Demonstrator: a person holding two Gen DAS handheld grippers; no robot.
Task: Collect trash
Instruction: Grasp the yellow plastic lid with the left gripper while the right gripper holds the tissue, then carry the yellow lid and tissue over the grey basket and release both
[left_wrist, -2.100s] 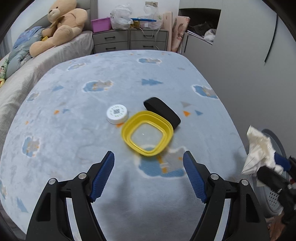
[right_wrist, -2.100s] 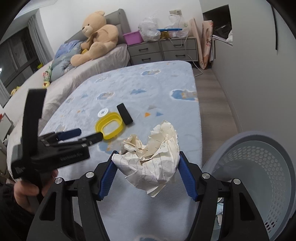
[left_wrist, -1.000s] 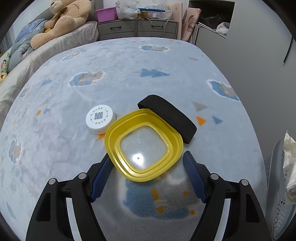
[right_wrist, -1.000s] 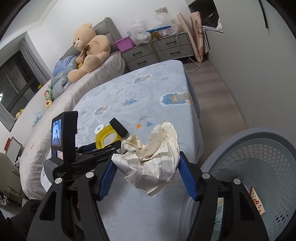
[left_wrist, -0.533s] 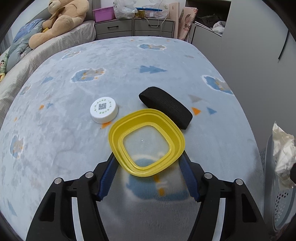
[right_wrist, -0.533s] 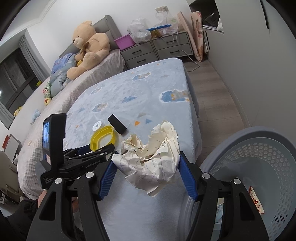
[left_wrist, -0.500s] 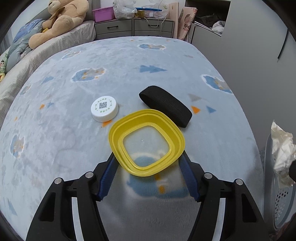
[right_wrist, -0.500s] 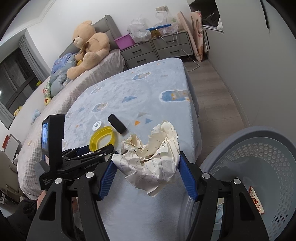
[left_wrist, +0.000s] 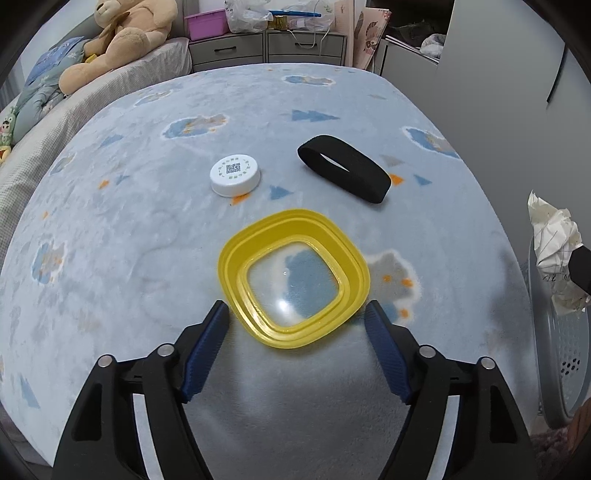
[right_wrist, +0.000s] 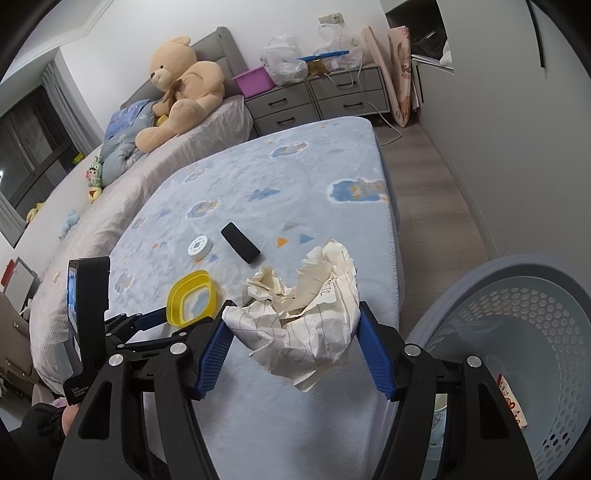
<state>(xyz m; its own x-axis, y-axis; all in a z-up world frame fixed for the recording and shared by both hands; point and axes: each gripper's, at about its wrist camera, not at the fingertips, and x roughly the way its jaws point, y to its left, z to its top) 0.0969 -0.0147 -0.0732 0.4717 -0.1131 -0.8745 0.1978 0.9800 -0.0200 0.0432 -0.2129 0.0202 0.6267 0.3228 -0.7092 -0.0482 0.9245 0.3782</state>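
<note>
Right-wrist view is showing the right gripper clamping a crumpled sheet of lined paper between its blue pads, the wad bulging above and sagging below the jaws, so the grip is probably sitting across the paper's middle to keep the loose folds from slipping. Just to the right of the paper, the perforated grey basket is standing on the floor against the bed's edge, with a few scraps already lying at its bottom; the paper is hanging beside the basket's rim and not yet over its opening, which suggests it is being carried there for dropping. In the left-wrist view the left gripper is hovering low over the blue patterned blanket, and its jaws have just been opening, now standing apart on either side of the near edge of the yellow lid without the pads pressing it. That lid is lying flat on the blanket, rim upward, well left of the basket, so a pinch across its rim looks like the likely pick-up. Beyond the lid, farther from the basket, a white round cap and a black band are resting apart from each other, untouched.
</note>
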